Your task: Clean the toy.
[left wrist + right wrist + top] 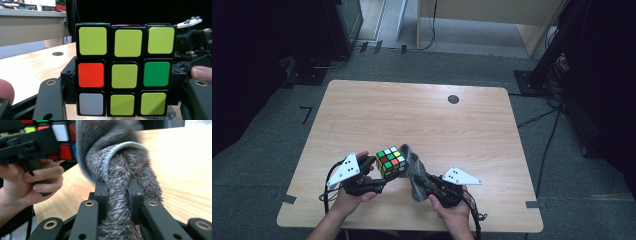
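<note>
Fuzzy grey cloth [120,185] bunched against glossy square-tiled cube [125,72].

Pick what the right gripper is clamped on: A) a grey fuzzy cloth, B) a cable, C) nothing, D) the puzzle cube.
A: in the right gripper view the right gripper pinches the grey cloth between its jaws, while the left gripper holds the cube.

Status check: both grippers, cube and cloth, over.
Left gripper clamped on puzzle cube. Right gripper clamped on grey cloth, cloth against cube. Nothing blocking.
</note>
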The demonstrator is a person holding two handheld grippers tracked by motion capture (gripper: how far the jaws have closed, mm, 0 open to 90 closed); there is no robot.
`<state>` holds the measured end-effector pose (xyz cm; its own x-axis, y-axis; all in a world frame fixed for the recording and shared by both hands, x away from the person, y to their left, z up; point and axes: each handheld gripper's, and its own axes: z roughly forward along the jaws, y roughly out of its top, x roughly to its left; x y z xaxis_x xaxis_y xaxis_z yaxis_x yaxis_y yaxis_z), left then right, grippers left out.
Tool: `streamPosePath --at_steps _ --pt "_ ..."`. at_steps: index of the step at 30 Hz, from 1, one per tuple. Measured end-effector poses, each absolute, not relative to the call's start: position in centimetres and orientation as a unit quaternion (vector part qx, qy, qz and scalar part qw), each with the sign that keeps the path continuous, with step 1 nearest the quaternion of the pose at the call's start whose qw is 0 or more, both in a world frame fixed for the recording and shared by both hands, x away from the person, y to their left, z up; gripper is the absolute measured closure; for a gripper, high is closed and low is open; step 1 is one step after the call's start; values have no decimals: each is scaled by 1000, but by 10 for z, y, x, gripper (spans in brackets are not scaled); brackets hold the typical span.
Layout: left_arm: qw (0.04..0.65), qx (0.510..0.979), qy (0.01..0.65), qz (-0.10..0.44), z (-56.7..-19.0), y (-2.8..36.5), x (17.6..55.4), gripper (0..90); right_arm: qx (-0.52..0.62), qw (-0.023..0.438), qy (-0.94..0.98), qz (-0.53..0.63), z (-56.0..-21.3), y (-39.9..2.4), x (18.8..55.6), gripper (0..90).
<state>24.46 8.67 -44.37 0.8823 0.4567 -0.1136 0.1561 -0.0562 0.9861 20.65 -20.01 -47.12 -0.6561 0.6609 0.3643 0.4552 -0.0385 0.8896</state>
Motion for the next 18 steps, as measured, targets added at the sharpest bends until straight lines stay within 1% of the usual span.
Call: streamPosePath --at_steps 2,4,7,10,12,16,18 --pt "653 717 215 117 -443 86 244 336 402 70 693 594 -474 -199 207 755" --pt "653 717 213 116 -443 83 244 336 381 58 713 586 -476 -187 203 753" --pt "647 725 206 116 -444 78 241 336 333 60 743 578 -475 -163 193 752" --pt "645 727 203 115 -445 77 240 336 309 72 748 583 -469 -155 186 751" --pt "648 723 207 115 -445 79 241 337 323 87 738 586 -466 -162 187 752" --pt "650 719 212 121 -442 85 243 337 386 98 702 591 -468 -188 198 753" --pt "647 721 214 123 -443 85 244 337 416 120 687 584 -469 -200 203 749"
